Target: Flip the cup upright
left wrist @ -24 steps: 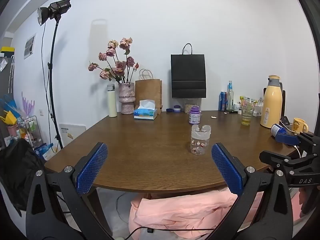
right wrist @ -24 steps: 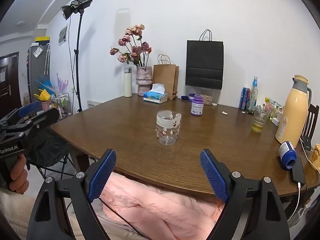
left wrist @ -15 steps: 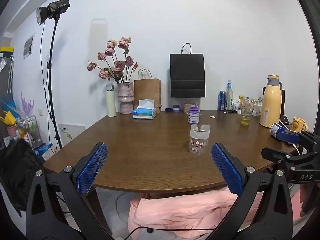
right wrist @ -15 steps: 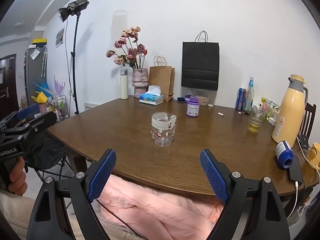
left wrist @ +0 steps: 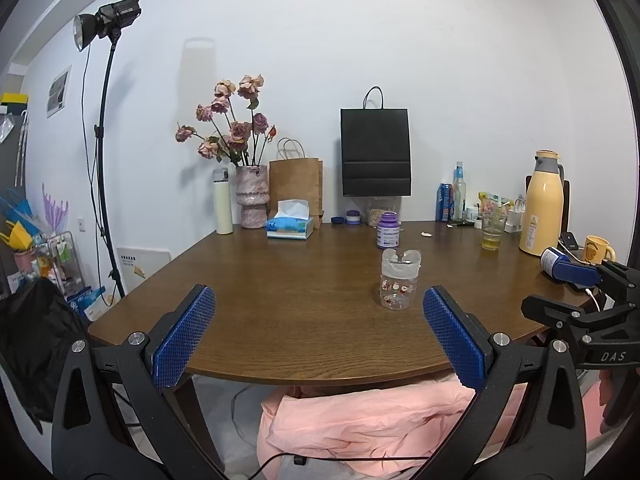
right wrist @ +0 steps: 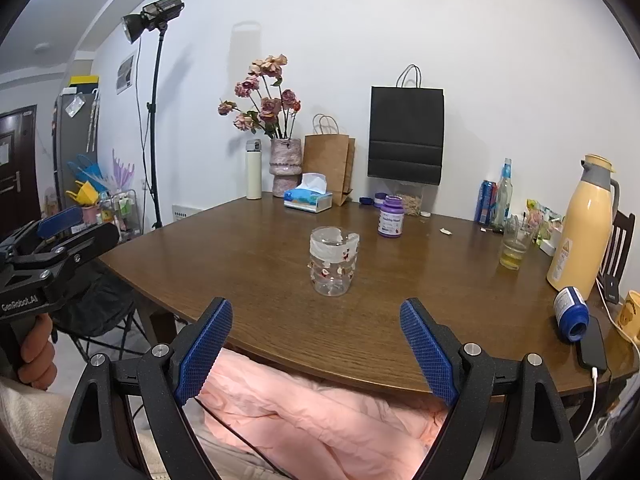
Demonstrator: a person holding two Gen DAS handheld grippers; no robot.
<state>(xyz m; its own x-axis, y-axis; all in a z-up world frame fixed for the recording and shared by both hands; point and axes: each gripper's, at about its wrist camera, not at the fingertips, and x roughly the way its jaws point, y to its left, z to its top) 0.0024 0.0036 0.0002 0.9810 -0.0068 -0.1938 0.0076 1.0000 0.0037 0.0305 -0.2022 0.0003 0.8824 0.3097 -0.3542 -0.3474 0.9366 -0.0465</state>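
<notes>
A clear plastic cup [left wrist: 400, 280] with small red figures and a white band around its upper part stands on the brown table [left wrist: 280, 300]. Which end is up I cannot tell. In the right wrist view the cup [right wrist: 334, 266] sits just beyond and between my fingers. My left gripper [left wrist: 316, 295] is open and empty, held back at the table's near edge, with the cup ahead to its right. My right gripper [right wrist: 316, 306] is also open and empty, short of the cup. Each gripper shows at the side of the other's view.
A purple jar [right wrist: 390, 216] stands behind the cup. A tissue box [right wrist: 308, 196], vase, paper bags and bottles line the far edge. To the right are a yellow thermos [right wrist: 582, 224], a glass [right wrist: 514, 246], a blue bottle lying down [right wrist: 570, 314] and a phone. Pink cloth [right wrist: 320, 412] lies below the grippers.
Both views have drifted slightly. The cup has stayed in its place and both grippers have stayed open.
</notes>
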